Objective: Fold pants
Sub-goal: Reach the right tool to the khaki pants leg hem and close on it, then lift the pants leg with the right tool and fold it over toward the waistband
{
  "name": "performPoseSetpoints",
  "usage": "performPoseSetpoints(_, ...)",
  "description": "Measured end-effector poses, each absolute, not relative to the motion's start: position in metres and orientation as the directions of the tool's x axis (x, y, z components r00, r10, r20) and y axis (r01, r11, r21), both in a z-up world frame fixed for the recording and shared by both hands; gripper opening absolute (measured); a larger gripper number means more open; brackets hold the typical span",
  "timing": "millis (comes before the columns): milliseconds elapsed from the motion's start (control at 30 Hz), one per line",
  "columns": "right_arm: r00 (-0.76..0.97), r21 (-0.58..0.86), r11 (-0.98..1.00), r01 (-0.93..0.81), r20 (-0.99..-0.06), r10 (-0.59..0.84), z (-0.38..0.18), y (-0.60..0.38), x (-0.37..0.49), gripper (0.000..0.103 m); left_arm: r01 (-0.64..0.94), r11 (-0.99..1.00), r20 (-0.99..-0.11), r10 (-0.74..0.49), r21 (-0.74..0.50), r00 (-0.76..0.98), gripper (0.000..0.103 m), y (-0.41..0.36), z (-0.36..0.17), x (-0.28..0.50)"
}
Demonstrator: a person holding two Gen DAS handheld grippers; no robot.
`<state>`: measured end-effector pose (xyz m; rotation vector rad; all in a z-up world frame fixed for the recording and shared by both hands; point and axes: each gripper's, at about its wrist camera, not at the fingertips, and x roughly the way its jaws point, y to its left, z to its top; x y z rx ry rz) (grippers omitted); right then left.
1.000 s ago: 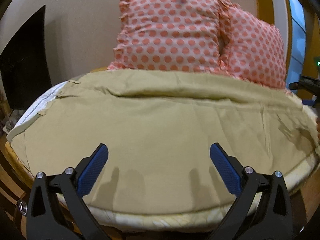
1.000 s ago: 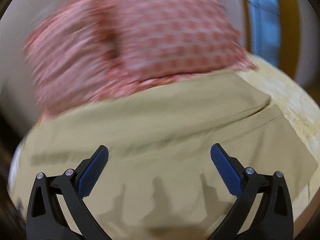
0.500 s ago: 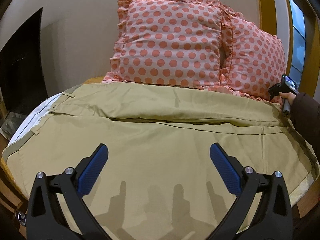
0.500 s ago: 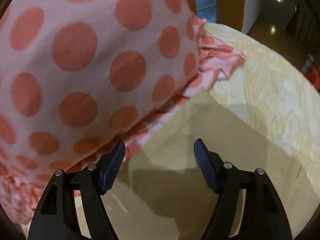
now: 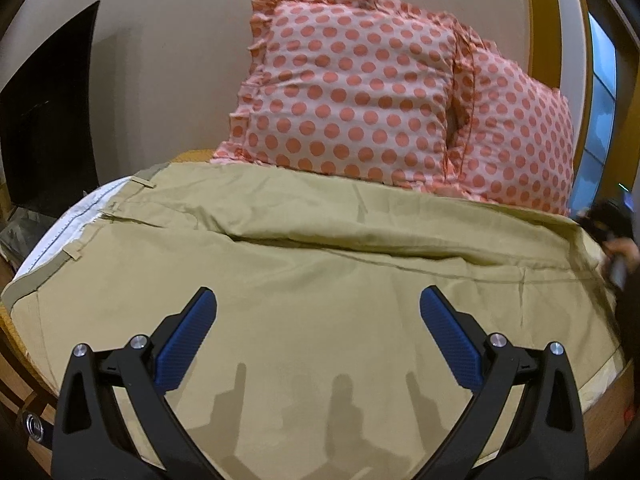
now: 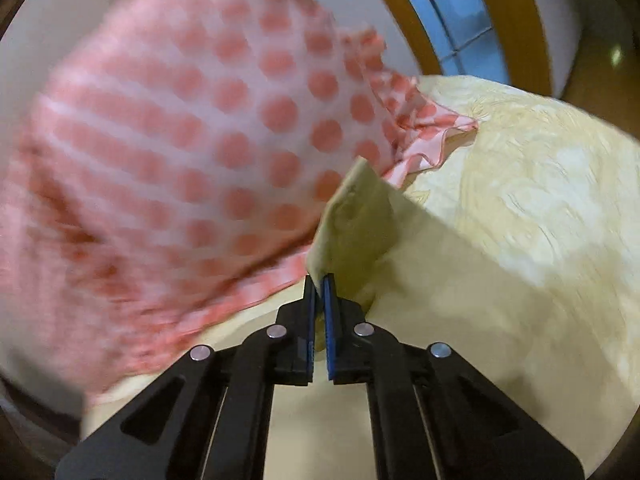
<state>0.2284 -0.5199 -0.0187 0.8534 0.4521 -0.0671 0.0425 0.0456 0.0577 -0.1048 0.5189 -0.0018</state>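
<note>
Khaki pants (image 5: 320, 280) lie spread across the bed, waistband at the left, one leg lying along the pillows. My left gripper (image 5: 318, 320) is open and empty above the near part of the pants. My right gripper (image 6: 319, 284) is shut on a corner of the pants (image 6: 354, 216), which stands up lifted beside the pillow. In the left wrist view the right gripper (image 5: 608, 232) shows at the far right edge, at the leg end.
Two pink polka-dot pillows (image 5: 352, 96) lean against the wall behind the pants; one (image 6: 180, 152) is close to my right gripper. A pale yellow bedcover (image 6: 540, 200) lies right of the pants. A dark screen (image 5: 44, 120) is at left.
My right gripper has closed on the pants' corner by the pillow and lifted it. My left gripper has stayed open, moving slightly over the pants.
</note>
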Motion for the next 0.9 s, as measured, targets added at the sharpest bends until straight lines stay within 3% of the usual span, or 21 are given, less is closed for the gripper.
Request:
performPoseSetpoints(100, 0.929, 0.791, 0.591, 0.160, -0.323, 0.180, -0.019, -0.499, 0.153, 0.004, -0.026, 0.991, -0.482, -0.040, -0.129, 0.875, 0.101, 0.056, 0.067, 0.044)
performPoseSetpoints(333, 0.870, 0.838, 0.469, 0.280, -0.428, 0.246, -0.068, -0.473, 0.106, 0.009, 0.004, 0.983, -0.483, -0.093, -0.182, 0.871, 0.101, 0.071, 0.086, 0.076)
performPoseSetpoints(400, 0.867, 0.852, 0.438, 0.286, -0.425, 0.260, -0.072, -0.475, 0.103, 0.031, 0.014, 0.981, -0.491, -0.108, -0.192, 0.864, 0.101, 0.077, 0.089, 0.088)
performPoseSetpoints(500, 0.872, 0.833, 0.473, 0.285, -0.431, 0.233, -0.063, -0.470, 0.112, 0.047, -0.006, 0.976, -0.525, -0.112, -0.217, 0.844, 0.101, 0.090, 0.092, 0.109)
performPoseSetpoints(567, 0.874, 0.805, 0.518, 0.289, -0.442, 0.199, -0.063, -0.470, 0.121, 0.044, -0.020, 0.965, -0.546, -0.130, -0.261, 0.827, 0.101, 0.100, 0.092, 0.128)
performPoseSetpoints(633, 0.875, 0.808, 0.516, 0.283, -0.438, 0.206, -0.067, -0.474, 0.127, 0.004, -0.047, 0.943, -0.581, -0.164, -0.331, 0.798, 0.101, 0.114, 0.088, 0.154)
performPoseSetpoints(700, 0.906, 0.846, 0.476, 0.241, -0.373, 0.203, -0.067, -0.479, 0.119, 0.004, -0.095, 0.904, -0.620, -0.207, -0.417, 0.757, 0.101, 0.128, 0.081, 0.183)
performPoseSetpoints(800, 0.918, 0.838, 0.503, 0.212, -0.347, 0.192, -0.060, -0.479, 0.115, 0.004, -0.180, 0.850, -0.655, -0.228, -0.494, 0.721, 0.100, 0.147, 0.070, 0.223)
performPoseSetpoints(900, 0.917, 0.841, 0.499, 0.210, -0.346, 0.197, -0.058, -0.480, 0.117, 0.004, -0.229, 0.855, -0.699, -0.196, -0.465, 0.688, 0.094, 0.150, 0.062, 0.263)
